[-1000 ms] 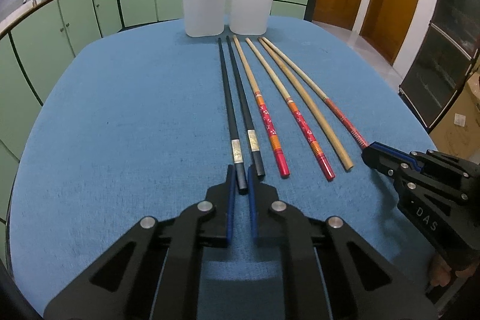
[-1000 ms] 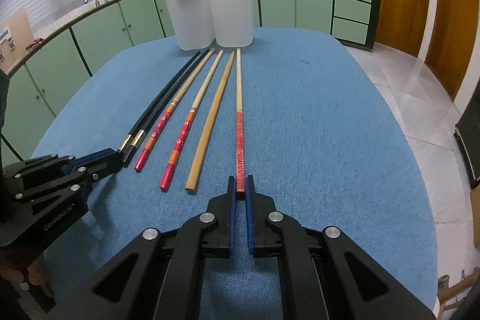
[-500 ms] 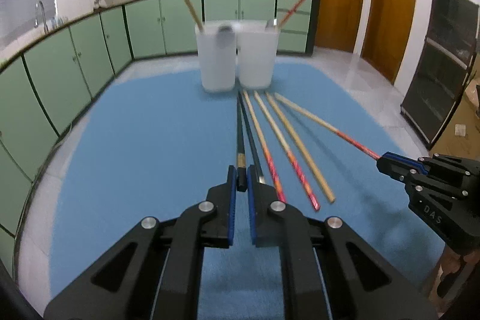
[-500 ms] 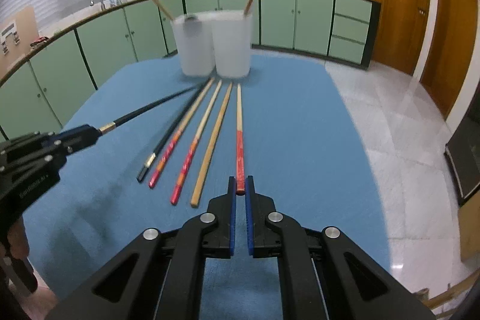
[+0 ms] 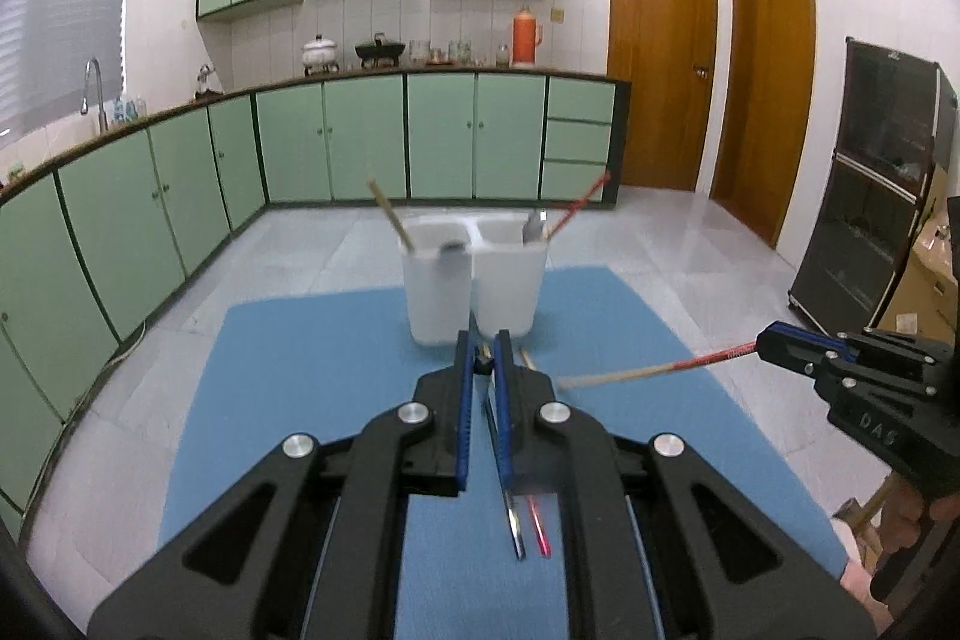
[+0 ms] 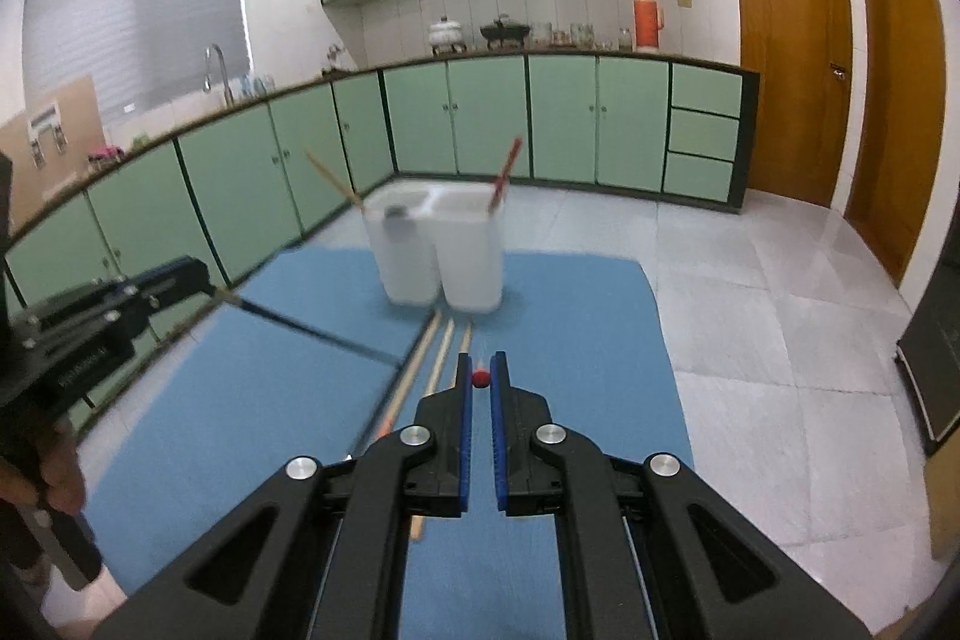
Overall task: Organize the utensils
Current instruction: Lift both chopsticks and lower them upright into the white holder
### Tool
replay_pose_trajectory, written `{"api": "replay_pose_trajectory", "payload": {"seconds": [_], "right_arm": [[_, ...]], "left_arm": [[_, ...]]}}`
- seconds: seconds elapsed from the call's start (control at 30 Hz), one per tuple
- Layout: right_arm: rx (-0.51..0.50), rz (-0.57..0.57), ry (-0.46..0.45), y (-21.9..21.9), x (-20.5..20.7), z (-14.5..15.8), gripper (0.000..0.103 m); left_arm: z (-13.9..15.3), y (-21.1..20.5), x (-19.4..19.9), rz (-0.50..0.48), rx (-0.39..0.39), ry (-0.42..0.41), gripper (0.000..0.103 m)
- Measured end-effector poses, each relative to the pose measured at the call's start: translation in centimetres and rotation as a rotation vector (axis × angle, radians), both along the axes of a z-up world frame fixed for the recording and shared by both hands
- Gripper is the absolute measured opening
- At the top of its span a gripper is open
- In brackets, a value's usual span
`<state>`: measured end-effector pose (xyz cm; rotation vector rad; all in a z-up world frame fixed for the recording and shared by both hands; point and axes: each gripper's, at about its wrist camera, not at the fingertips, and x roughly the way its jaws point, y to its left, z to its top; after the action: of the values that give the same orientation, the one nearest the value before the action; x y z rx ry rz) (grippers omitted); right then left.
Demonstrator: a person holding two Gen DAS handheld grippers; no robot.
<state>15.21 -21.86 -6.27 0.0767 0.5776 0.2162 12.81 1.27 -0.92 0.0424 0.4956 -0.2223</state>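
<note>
Both tongs are raised above the blue table (image 5: 288,376), whose far edge runs just behind the two white holders (image 5: 474,280). Grey tiled floor (image 6: 780,316) opens wide past the table's right edge, and the green cabinets (image 5: 180,196) stand well apart on the left and ahead. Between the tongs and the holders the air is free.

The left gripper (image 5: 482,370) is clamped on the butt end of a black chopstick (image 6: 312,331). In the right wrist view that stick slants out from the left tongs toward the row of sticks on the cloth. In the left wrist view only its end shows between the blue pads (image 5: 462,418).

The right gripper (image 6: 480,379) is closed on a red-ended chopstick (image 5: 654,370), whose round red tip sits between the pads (image 6: 465,436). From the left tongs this stick reaches in from the right, pale end toward the holders.

The remaining chopsticks (image 6: 435,346) lie on the table below and just left of the right tongs, pointing at the holders. Under the left tongs a black one (image 5: 510,508) and a red one (image 5: 537,526) show, somewhat blurred. Each holder, straight ahead of both tongs, already has a stick leaning out.
</note>
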Motion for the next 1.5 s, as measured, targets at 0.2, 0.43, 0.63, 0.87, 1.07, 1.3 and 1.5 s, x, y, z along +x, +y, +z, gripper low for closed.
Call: {"api": "replay_pose_trajectory", "payload": {"seconds": [0.2,0.43,0.63,0.87,1.07,1.3,1.5], "right_arm": [[0.030,0.021,-0.038,-0.1,1.9,3.0,0.006],[0.040,0.069,-0.075,0.3,3.1,5.8,0.006],[0.033,0.086,-0.112,0.6,4.1,7.5,0.006],[0.053,0.083,-0.183,0.6,5.4,10.2,0.006],[0.066,0.057,-0.233,0.3,7.3,12.1,0.006],[0.084,0.036,-0.254,0.1,9.9,13.1,0.006],[0.056,0.020,-0.271,0.8,12.8,13.8,0.006]], "left_arm": [[2.6,-0.5,1.7,-0.009,-0.012,-0.045,0.006],[4.9,-0.6,2.7,-0.016,-0.033,-0.088,0.006],[6.0,-0.6,3.4,-0.011,-0.036,-0.115,0.006],[8.7,-0.5,4.7,0.003,-0.051,-0.193,0.006],[12.2,-0.7,6.6,0.022,-0.069,-0.293,0.006],[14.4,-1.0,9.3,0.041,-0.086,-0.358,0.006],[14.8,-2.2,12.0,0.045,-0.079,-0.392,0.006]]}}
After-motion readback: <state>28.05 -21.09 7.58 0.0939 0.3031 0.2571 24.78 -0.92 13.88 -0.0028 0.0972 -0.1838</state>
